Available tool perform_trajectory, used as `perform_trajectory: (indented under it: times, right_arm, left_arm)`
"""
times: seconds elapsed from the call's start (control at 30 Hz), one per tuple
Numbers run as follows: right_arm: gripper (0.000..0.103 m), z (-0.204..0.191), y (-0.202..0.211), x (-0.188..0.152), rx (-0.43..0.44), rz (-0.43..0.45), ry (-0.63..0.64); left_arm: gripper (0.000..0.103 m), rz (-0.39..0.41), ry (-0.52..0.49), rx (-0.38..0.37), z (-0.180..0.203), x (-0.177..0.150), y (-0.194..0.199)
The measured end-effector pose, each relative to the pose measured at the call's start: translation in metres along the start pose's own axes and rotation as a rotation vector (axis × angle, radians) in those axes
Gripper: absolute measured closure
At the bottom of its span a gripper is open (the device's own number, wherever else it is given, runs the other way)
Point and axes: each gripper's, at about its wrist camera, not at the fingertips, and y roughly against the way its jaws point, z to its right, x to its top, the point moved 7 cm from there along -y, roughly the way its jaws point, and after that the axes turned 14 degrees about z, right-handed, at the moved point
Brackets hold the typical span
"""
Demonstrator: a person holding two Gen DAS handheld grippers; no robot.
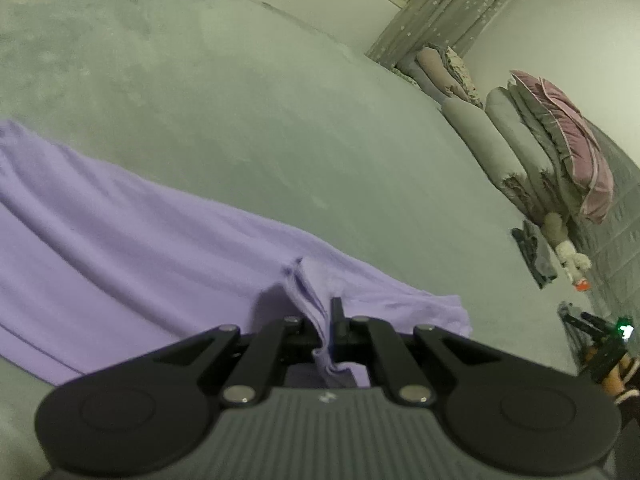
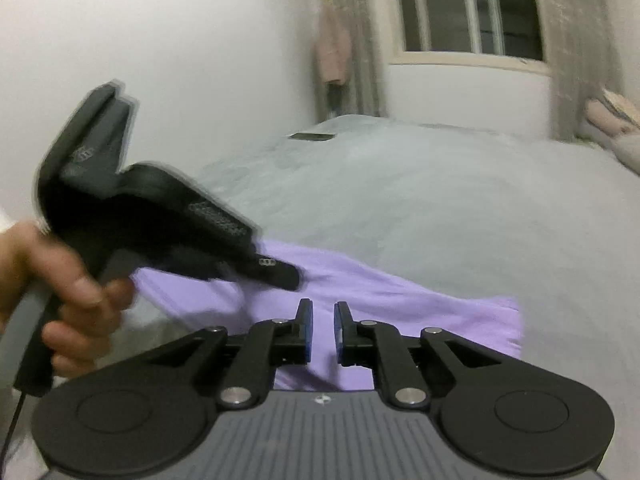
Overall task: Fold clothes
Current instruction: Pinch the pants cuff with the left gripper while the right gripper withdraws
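Observation:
A lilac garment (image 1: 132, 256) lies spread on the grey bed cover (image 1: 240, 100). My left gripper (image 1: 322, 320) is shut on a pinched fold of the lilac garment at its near edge. In the right wrist view the same garment (image 2: 400, 304) lies below my right gripper (image 2: 322, 320), whose blue-padded fingers (image 2: 306, 328) stand a small gap apart with nothing between them. The left gripper's body (image 2: 160, 216), held by a hand, shows blurred at the left of the right wrist view, its tip over the garment.
Rolled grey bedding and a pink pillow (image 1: 560, 136) are stacked along the right. A small dark cloth (image 1: 534, 256) and a plush toy (image 1: 568, 252) lie near them. A dark flat object (image 2: 312, 136) lies on the far bed. A window and curtains (image 2: 472, 8) are behind.

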Motion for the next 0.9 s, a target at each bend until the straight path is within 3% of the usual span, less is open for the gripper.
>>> perform_trajectory:
  times: [0.3,0.43,0.57,0.7,0.8,0.9]
  right_arm:
    - [0.092,0.006,0.001,0.003,-0.026,-0.002,0.002]
    - [0.092,0.008,0.004,0.002,-0.033,0.0,0.002]
    - [0.092,0.007,0.006,0.002,-0.04,0.002,0.004]
    - [0.092,0.006,0.003,0.004,-0.032,-0.005,0.017]
    - [0.092,0.008,0.001,0.002,-0.032,-0.017,0.026]
    - [0.092,0.012,0.0,0.0,-0.042,-0.033,0.022]
  left_arm:
    - [0.102,0.048,-0.096,0.138,-0.062,0.05,0.033]
    - [0.102,0.098,-0.123,0.213,-0.095,0.088,0.055]
    - [0.102,0.105,-0.14,0.335,-0.143,0.113,0.073]
    - [0.101,0.04,-0.133,0.445,-0.186,0.11,0.071]
    - [0.101,0.012,-0.175,0.476,-0.192,0.103,0.067]
    - [0.101,0.035,-0.188,0.479,-0.192,0.11,0.072]
